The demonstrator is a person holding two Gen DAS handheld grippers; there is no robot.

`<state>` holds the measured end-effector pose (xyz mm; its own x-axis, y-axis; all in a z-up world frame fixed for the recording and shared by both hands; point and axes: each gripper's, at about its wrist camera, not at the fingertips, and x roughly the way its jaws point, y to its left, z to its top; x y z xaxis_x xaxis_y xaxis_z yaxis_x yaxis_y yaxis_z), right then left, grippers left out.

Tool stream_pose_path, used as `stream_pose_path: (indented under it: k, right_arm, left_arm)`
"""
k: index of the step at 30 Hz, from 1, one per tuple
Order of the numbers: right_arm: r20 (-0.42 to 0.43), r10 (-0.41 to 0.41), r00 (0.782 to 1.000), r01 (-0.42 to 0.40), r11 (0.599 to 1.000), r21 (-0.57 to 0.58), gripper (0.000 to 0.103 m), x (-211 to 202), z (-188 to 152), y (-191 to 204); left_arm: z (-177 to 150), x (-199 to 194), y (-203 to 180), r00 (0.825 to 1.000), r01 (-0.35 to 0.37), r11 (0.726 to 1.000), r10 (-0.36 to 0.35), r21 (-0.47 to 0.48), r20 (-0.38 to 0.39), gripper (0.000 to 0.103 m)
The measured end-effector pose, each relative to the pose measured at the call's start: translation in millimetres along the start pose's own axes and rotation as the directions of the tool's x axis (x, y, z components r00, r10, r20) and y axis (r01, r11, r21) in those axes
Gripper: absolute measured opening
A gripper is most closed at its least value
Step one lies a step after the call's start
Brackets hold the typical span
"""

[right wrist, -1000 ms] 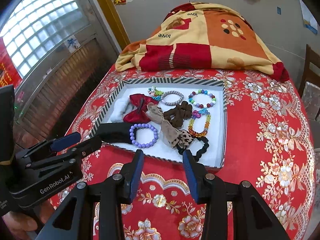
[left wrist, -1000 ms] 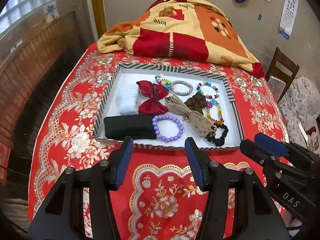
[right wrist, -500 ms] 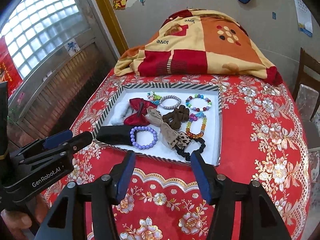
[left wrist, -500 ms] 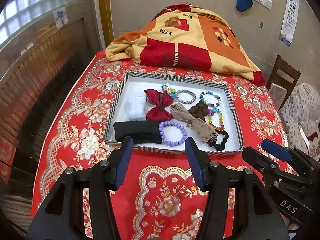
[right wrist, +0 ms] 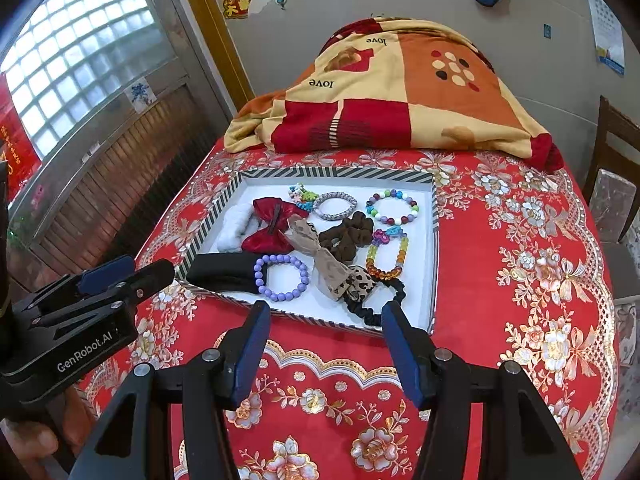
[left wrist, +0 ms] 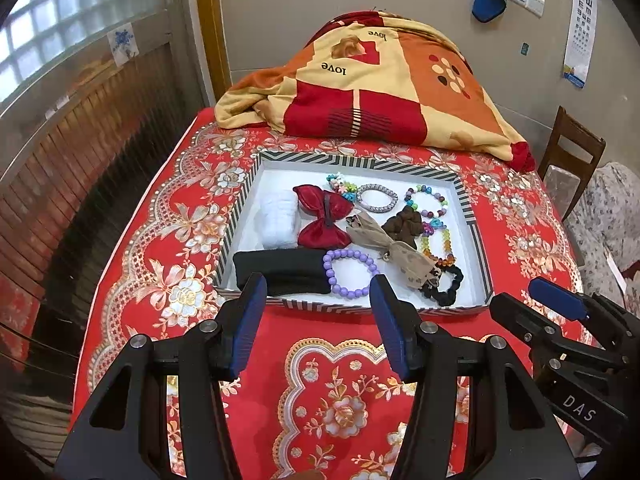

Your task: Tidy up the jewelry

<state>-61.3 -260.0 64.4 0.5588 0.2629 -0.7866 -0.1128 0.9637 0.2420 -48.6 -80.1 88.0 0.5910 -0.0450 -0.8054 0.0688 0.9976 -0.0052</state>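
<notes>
Jewelry lies gathered inside the striped tray [left wrist: 467,204] in your left wrist view: the purple bead bracelet [left wrist: 351,275] sits at the near edge just beside the black pouch [left wrist: 282,271], the red bow [left wrist: 324,216] touches the white cloth [left wrist: 278,218], and the tan leopard bow [left wrist: 394,250] drapes over the pieces around it. Your left tongs [left wrist: 318,320] hang apart and empty above the red floral desk [left wrist: 168,240], short of the tray. Everything is in the tray yet overlapping, which fits either a heap awaiting sorting or a collection already put away. In your right wrist view, the right tongs [right wrist: 326,338] also stand apart, holding nothing, near the black scrunchie [right wrist: 380,304]; the amber bracelet [right wrist: 386,254] and brown scrunchie [right wrist: 346,236] touch. The folded blanket [right wrist: 400,92] crowds the desk behind the tray, and a chair [right wrist: 616,168] stands at the right.
</notes>
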Motion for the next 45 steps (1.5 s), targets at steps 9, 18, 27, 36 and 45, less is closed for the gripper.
stream_pose_path:
  k: [9, 18, 27, 36, 45]
  right_arm:
    - [-0.015, -0.006, 1.0, 0.006, 1.0, -0.009, 0.056, 3.8, 1.0, -1.6]
    - [-0.029, -0.006, 1.0, 0.006, 1.0, -0.005, 0.056, 9.2, 0.4, -5.3]
    - [-0.033, -0.006, 0.999, 0.006, 1.0, -0.005, 0.059, 11.3, 0.2, -5.9]
    - [-0.039, -0.007, 0.999, 0.006, 1.0, -0.009, 0.06, 13.6, -0.8, -5.1]
    - [-0.05, -0.005, 0.999, 0.004, 1.0, -0.013, 0.061, 17.6, -1.2, 0.3]
  left_arm:
    - [0.9, 3.5, 0.0, 1.0, -0.002, 1.0, 0.002, 0.002, -0.005, 0.053]
    - [1.6, 4.4, -1.1, 1.0, -0.002, 1.0, 0.002, 0.001, -0.007, 0.053]
    - [1.7, 10.9, 2.6, 1.0, -0.006, 1.0, 0.006, 0.0, -0.01, 0.053]
    - [1.3, 12.5, 3.0, 1.0, -0.007, 1.0, 0.007, 0.0, -0.011, 0.053]
    - [-0.7, 14.4, 5.2, 1.0, -0.002, 1.0, 0.002, 0.001, -0.012, 0.053]
